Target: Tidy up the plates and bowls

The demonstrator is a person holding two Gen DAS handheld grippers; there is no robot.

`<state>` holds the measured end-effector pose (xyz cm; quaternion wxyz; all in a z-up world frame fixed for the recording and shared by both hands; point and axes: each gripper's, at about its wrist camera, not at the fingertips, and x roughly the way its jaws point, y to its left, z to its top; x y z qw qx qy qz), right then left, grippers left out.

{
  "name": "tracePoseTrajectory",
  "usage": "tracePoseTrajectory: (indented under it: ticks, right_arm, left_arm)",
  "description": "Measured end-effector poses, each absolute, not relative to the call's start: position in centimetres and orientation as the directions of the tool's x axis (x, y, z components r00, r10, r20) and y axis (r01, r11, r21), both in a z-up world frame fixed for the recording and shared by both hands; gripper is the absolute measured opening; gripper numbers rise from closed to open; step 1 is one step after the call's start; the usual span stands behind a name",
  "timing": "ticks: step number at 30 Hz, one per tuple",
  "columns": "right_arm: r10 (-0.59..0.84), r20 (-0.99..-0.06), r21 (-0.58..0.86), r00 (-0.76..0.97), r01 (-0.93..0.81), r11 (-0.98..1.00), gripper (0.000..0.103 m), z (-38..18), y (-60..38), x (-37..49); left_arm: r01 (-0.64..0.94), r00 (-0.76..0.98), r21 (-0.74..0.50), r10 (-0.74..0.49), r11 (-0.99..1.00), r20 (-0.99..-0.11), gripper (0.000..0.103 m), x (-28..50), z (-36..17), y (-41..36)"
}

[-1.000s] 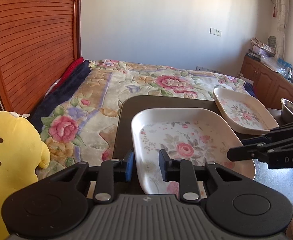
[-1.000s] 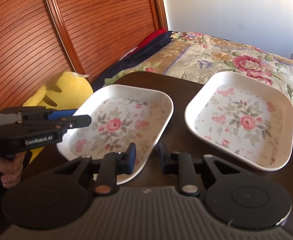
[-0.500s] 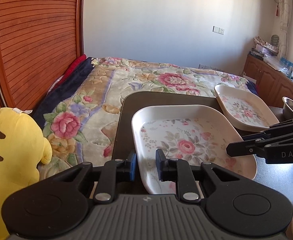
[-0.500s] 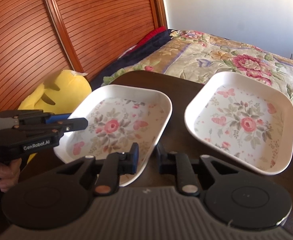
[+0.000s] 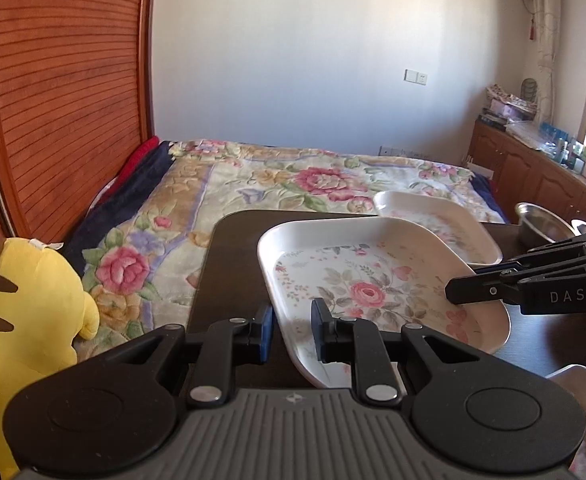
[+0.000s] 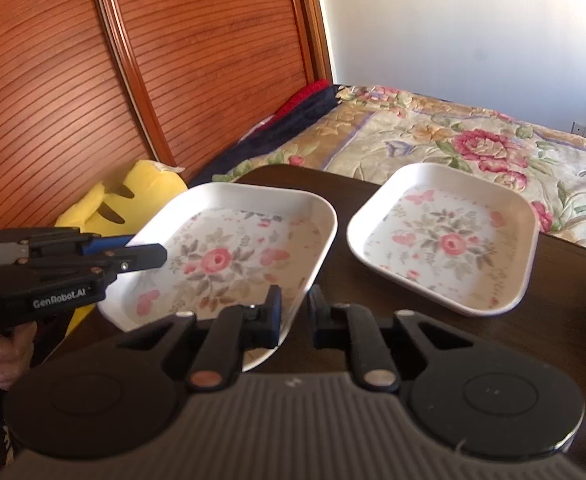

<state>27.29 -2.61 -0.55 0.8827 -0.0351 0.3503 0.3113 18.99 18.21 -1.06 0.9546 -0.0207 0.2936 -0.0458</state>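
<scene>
A white rectangular plate with a rose print [image 5: 369,292] [image 6: 217,260] hangs tilted a little above the dark table, held from two sides. My left gripper [image 5: 291,332] is shut on its near-left rim, and shows in the right wrist view [image 6: 145,249] at the plate's left edge. My right gripper [image 6: 295,318] has the plate's right rim between its pads, and its jaws are closing tight on it. In the left wrist view this right gripper [image 5: 465,284] reaches in over the plate's right edge. A second matching plate [image 5: 441,216] [image 6: 449,240] lies flat on the table behind.
The dark table [image 5: 233,248] [image 6: 553,300] ends against a bed with a floral cover [image 5: 293,184]. A steel bowl [image 5: 541,224] stands at its far right. A yellow plush toy [image 5: 25,300] sits to the left by a wooden panel wall. A hand [image 6: 9,356] holds the left gripper.
Both grippers have closed further onto the near plate's rim. The plate has risen off the table and tilted, and in the left wrist view it now overlaps the far plate.
</scene>
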Motion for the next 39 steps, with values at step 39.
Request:
tracePoseTrajectory:
  ticks: [39]
  right_arm:
    - [0.481, -0.585, 0.154, 0.652, -0.493, 0.856, 0.015, -0.3, -14.9, 13.4]
  left_arm:
    - [0.249, 0.802, -0.045, -0.232, 0.967, -0.551, 0.020, 5.6, -0.1, 6.8]
